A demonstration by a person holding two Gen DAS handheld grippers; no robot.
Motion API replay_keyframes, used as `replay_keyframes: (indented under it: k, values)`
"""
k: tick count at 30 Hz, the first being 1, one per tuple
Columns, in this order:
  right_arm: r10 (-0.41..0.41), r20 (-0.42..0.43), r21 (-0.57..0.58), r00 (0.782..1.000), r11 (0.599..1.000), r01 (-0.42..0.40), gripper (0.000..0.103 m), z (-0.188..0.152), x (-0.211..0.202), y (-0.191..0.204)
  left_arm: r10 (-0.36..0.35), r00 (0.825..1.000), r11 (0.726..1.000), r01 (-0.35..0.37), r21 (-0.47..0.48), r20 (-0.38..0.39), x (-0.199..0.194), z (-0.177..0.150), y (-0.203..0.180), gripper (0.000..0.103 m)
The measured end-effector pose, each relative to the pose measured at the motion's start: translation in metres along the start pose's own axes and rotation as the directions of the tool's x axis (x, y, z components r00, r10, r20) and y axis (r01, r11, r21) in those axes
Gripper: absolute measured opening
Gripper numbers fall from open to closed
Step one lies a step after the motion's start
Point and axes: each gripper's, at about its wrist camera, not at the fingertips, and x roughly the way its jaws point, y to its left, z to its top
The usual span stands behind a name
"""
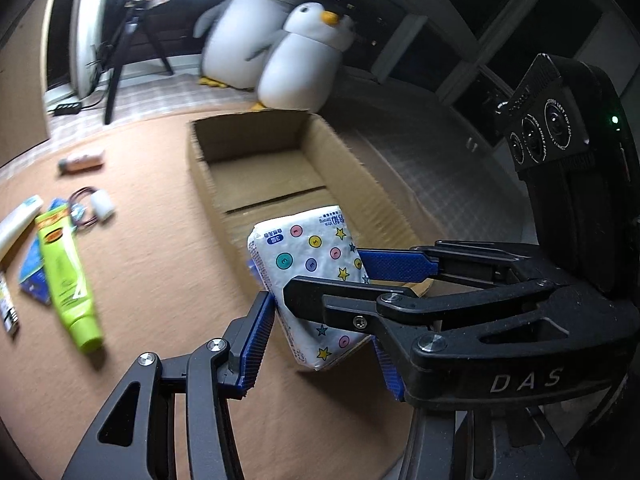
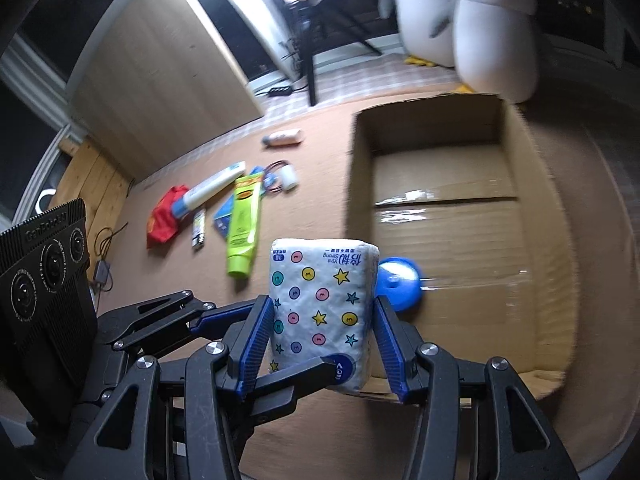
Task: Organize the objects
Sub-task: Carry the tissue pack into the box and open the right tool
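Both grippers clamp one white tissue pack printed with coloured dots and stars [image 2: 322,312]: the right gripper [image 2: 324,344] half-open across its sides, the left gripper [image 1: 320,336] likewise, above the open cardboard box's [image 2: 536,184] near edge.

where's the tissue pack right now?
Tissue pack sits centre-bottom in both wrist views, gripped by both grippers, lifted at the cardboard box's near edge, right of the green tube.

- Light: dim room, one blown-out glare patch at top.
- Blur: penguins [image 1: 308,60], tubes [image 1: 66,276], box [image 2: 436,120] smeared.
- Glare: tape on box floor.
- Edges: fisheye-bent, black vignette.
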Motion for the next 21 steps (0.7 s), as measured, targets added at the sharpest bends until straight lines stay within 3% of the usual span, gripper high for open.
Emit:
replay_keyframes:
  k: [12,21]
  values:
    - [-0.033,0.018,0.068,0.999,0.997,0.032,0.047,-0.001,-0.010,-0.048,-0.008,0.999,0.999,0.009,0.036,-0.037,0.041,0.015,-0.031,0.052]
    - [-0.045,0.016,0.074,0.999,0.996,0.043,0.047,-0.001,-0.010,-0.056,0.009,0.999,0.998,-0.007,0.059,-0.039,0.048,0.018,-0.034,0.052]
